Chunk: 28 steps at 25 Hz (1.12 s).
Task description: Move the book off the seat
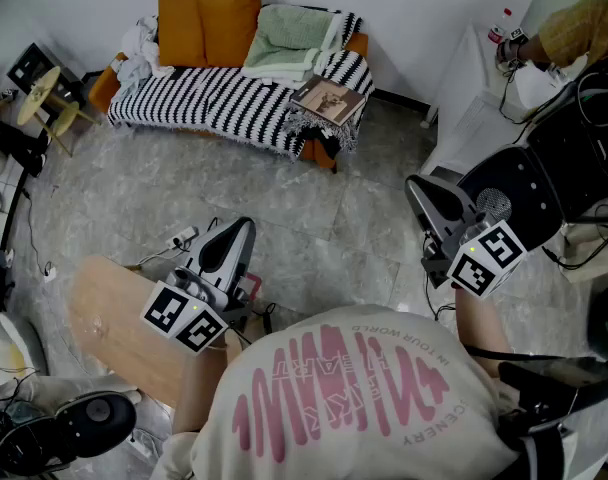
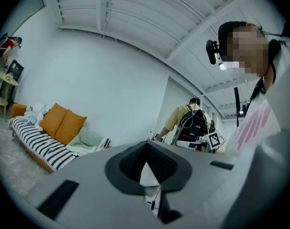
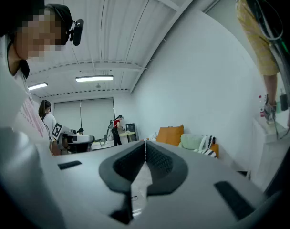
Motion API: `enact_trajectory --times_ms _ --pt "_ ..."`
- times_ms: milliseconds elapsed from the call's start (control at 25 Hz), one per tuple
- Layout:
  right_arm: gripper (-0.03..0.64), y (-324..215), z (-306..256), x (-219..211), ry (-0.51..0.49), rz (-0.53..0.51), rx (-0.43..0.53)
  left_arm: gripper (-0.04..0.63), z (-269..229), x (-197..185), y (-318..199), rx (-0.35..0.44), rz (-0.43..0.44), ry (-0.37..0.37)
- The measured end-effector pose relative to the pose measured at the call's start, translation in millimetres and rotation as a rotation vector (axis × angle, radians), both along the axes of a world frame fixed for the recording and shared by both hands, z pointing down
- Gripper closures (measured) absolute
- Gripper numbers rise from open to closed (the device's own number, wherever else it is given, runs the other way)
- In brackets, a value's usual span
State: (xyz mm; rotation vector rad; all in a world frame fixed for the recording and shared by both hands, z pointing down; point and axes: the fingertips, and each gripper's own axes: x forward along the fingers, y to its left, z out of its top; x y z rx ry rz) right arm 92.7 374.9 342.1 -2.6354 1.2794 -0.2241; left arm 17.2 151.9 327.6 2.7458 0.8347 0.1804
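Observation:
A brown book [image 1: 328, 99] lies flat on the right end of the sofa [image 1: 224, 103], on its black-and-white striped cover. My left gripper [image 1: 240, 230] hangs low near my body, well short of the sofa, jaws shut and empty. My right gripper [image 1: 421, 194] is held out at the right, also shut with nothing in it. In the left gripper view the left gripper [image 2: 146, 146] shows closed tips, with the sofa [image 2: 45, 144] far off at the left. In the right gripper view the right gripper [image 3: 145, 144] has its tips together too, and the orange cushions [image 3: 171, 134] are distant.
Two orange cushions [image 1: 209, 20] and a folded green blanket [image 1: 292, 36] sit on the sofa. A wooden board [image 1: 119, 328] lies by my left side. A white cabinet [image 1: 474, 108] and black equipment [image 1: 544, 178] stand at the right. Another person [image 2: 190, 123] stands behind. Grey floor lies between me and the sofa.

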Motion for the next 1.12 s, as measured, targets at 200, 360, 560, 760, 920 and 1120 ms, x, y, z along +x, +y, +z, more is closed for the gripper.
enact_trajectory --times_ms 200,360,560,760,920,1120 --pt "0.604 -1 2 0 0.002 0.003 -0.008 0.588 1 1 -3 -0.004 0.0 0.0" --pt "0.604 -2 8 1 -0.005 0.006 -0.017 0.588 6 2 -4 -0.007 0.003 -0.004" --pt "0.604 -6 1 -7 -0.008 0.018 -0.002 0.588 1 -7 -11 -0.012 0.008 -0.005" --pt "0.604 -21 3 -16 -0.024 0.022 0.023 0.588 2 -22 -25 -0.008 0.008 -0.011" --pt "0.604 -34 18 -22 -0.018 0.02 -0.017 0.588 14 -30 -34 -0.002 0.003 -0.021" --pt "0.603 -43 25 -16 -0.033 0.031 -0.064 0.588 20 -38 -46 -0.024 -0.016 -0.031"
